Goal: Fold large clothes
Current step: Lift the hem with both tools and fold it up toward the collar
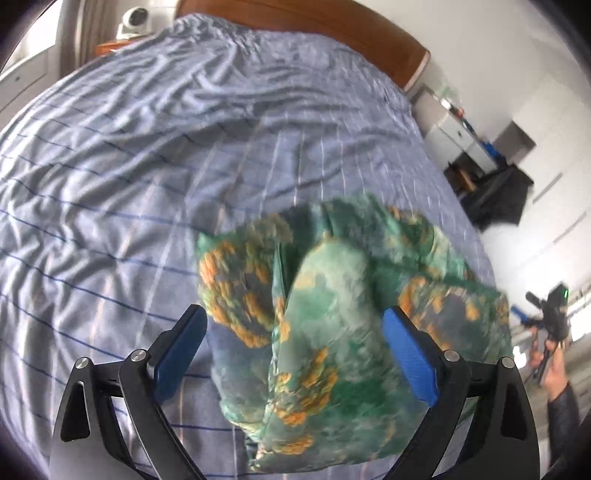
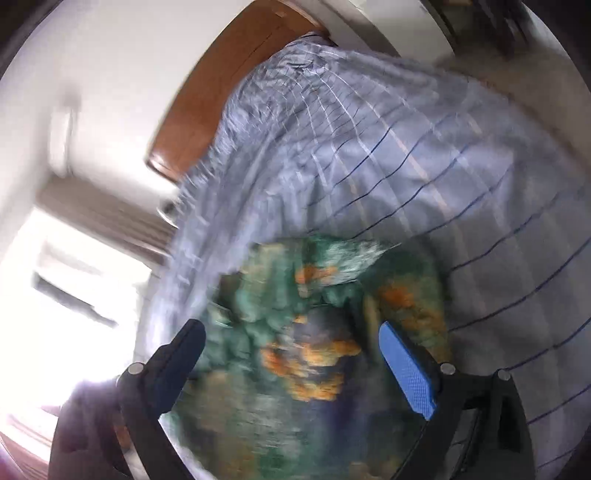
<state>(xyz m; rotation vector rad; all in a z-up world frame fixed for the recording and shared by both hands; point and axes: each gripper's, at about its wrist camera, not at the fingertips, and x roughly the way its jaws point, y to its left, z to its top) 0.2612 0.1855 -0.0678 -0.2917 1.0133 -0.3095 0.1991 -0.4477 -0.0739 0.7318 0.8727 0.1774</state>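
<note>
Left wrist view: our left gripper (image 1: 295, 328) had its fingers spread wide over the green-and-orange garment (image 1: 332, 332), bunched on the striped bed (image 1: 129, 166).
Right wrist view: our right gripper (image 2: 291, 345) likewise gaped above the blurred garment (image 2: 295, 350).

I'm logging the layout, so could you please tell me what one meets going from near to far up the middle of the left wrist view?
Left gripper, jaws apart → green floral garment → striped blue bedspread → wooden headboard.
</note>
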